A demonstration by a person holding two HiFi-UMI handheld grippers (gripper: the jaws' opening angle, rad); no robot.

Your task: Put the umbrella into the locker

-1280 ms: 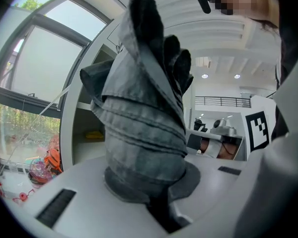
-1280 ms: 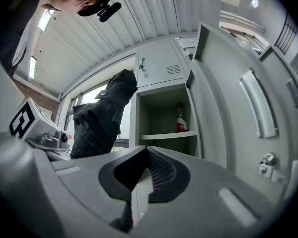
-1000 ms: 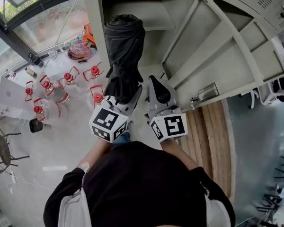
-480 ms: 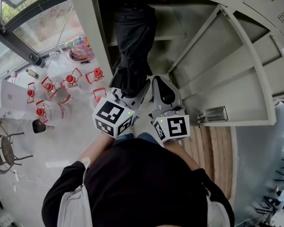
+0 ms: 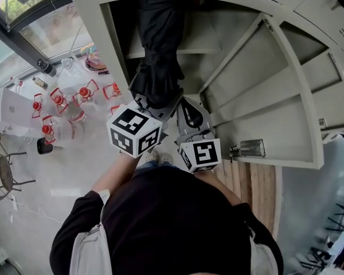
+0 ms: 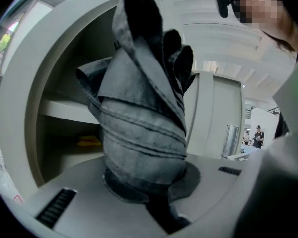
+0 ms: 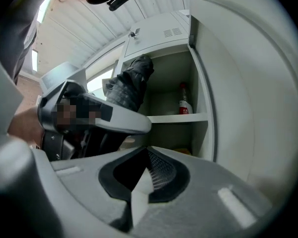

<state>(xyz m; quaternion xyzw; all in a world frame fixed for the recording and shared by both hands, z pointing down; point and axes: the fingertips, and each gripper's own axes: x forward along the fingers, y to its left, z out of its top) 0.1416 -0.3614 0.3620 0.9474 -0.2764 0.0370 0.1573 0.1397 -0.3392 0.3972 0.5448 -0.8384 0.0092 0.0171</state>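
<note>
left gripper (image 5: 155,105) raised, clamping umbrella (image 5: 158,50) | right gripper (image 5: 188,109) beside; jaws seemingly together

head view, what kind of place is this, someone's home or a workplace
Probably a workplace or shared facility rather than a home: a grey metal locker with its door swung open, red-capped water jugs grouped on the floor, and a glazed wall beside them.

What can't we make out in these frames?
- Top end of the umbrella: cut off by the top edge in the left gripper view, lost in the locker shadow in the head view.
- Its handle: buried between the left gripper jaws.
- Yellow thing on the lower shelf: dim and too small, left gripper view.
- Bottle label: too small, right gripper view.
</note>
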